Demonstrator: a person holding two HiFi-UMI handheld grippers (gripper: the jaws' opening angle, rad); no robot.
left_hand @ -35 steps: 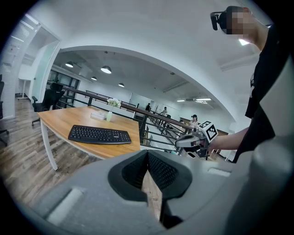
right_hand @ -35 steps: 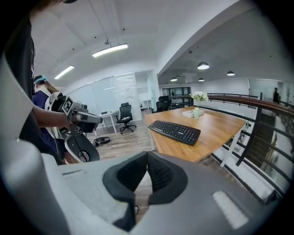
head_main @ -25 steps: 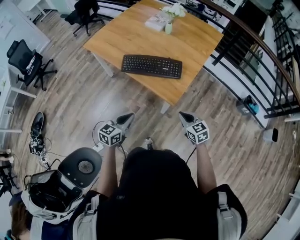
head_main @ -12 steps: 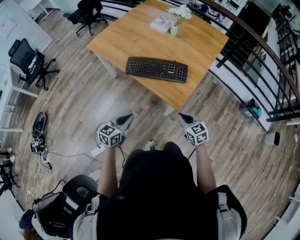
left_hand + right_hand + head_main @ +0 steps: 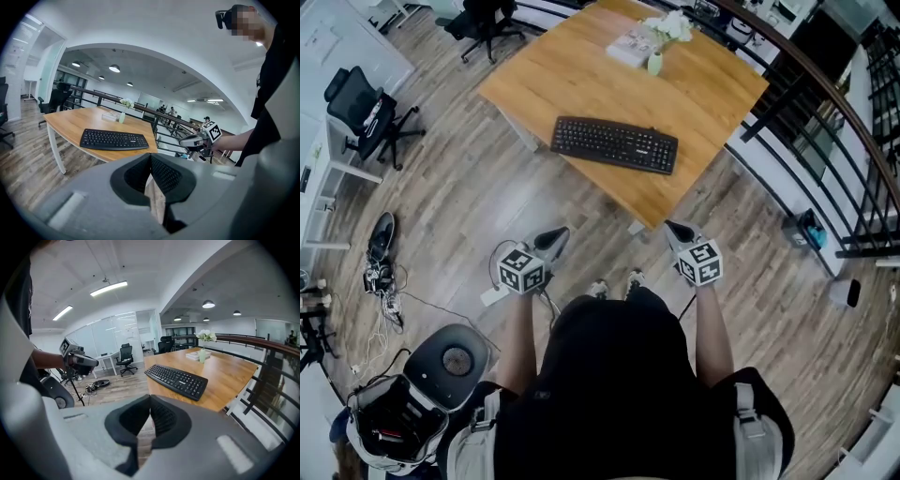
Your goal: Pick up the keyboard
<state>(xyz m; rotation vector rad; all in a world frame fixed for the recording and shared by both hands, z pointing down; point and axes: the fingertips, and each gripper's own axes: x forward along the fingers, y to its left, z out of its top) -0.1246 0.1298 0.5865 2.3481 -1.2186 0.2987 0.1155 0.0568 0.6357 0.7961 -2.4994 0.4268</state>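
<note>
A black keyboard (image 5: 614, 144) lies flat on the wooden table (image 5: 581, 75), close to its near edge; it also shows in the left gripper view (image 5: 114, 139) and the right gripper view (image 5: 176, 379). My left gripper (image 5: 560, 234) is held over the floor, short of the table and left of the keyboard, shut and holding nothing (image 5: 151, 157). My right gripper (image 5: 670, 228) hangs near the table's front corner, also shut and holding nothing (image 5: 150, 398). Neither gripper touches the keyboard.
A small vase of white flowers (image 5: 660, 47) and a book (image 5: 630, 45) stand at the table's far side. Black railings (image 5: 825, 141) run along the right. Office chairs (image 5: 370, 112), a shoe (image 5: 380, 239), cables and a round stool (image 5: 450, 359) sit at the left.
The person has stepped toward the table, so the keyboard and table lie nearer in the head view. Both grippers moved forward with the body and stayed shut.
</note>
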